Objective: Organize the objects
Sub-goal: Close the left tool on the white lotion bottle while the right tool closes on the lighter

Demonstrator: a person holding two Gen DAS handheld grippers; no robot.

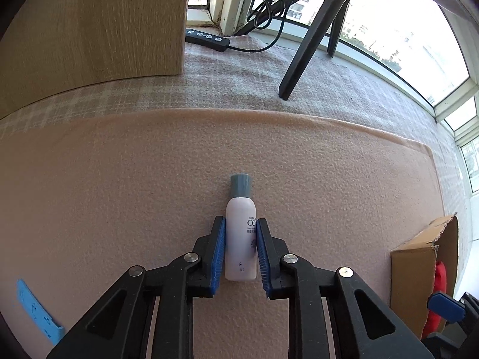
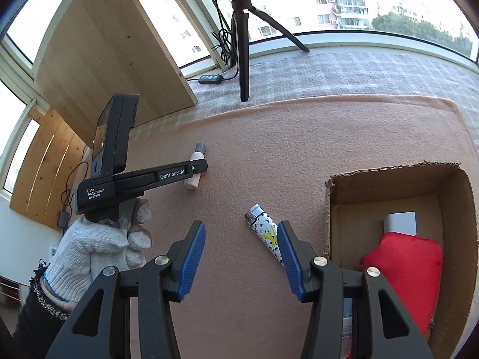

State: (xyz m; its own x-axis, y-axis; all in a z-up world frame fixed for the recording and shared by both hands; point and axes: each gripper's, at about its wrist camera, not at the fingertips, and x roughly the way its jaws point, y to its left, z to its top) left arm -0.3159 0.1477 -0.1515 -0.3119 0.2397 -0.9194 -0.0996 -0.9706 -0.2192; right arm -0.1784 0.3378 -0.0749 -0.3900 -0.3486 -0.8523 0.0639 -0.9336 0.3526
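1. In the left wrist view, the left gripper [image 1: 241, 233] sits low in the centre of the frame, its blue pads [image 1: 218, 254] closed against both sides of a small white bottle [image 1: 241, 239] that lies flat on the pink mat [image 1: 119, 179].
2. The bottle has a grey-blue cap [image 1: 240, 185] pointing toward the top of the frame; its label reads "CO", the rest cut off by the right pad, and the smaller print is too fine to read.
3. In the right wrist view, the same bottle lies left of centre under the left gripper, whose body is printed "GenRobot.AI" and "Data Acquisition System".
4. A hand in a white knitted glove [image 2: 98, 245] holds that gripper at the lower left of the frame.
5. The right gripper [image 2: 241, 230] is spread wide and holds nothing; its right finger lies just beside a lighter [image 2: 265, 232].
6. The lighter lies on the mat in the lower centre, white with a dark monogram pattern and a yellow mark, metal end toward the upper left.
7. A cardboard box [image 2: 329, 215] stands open at the lower right, holding a red cloth item [image 2: 407, 266] and a grey block [image 2: 401, 223].
8. A black tripod [image 2: 242, 48] stands at the top centre, beside a wooden board [image 2: 113, 59] at the upper left.
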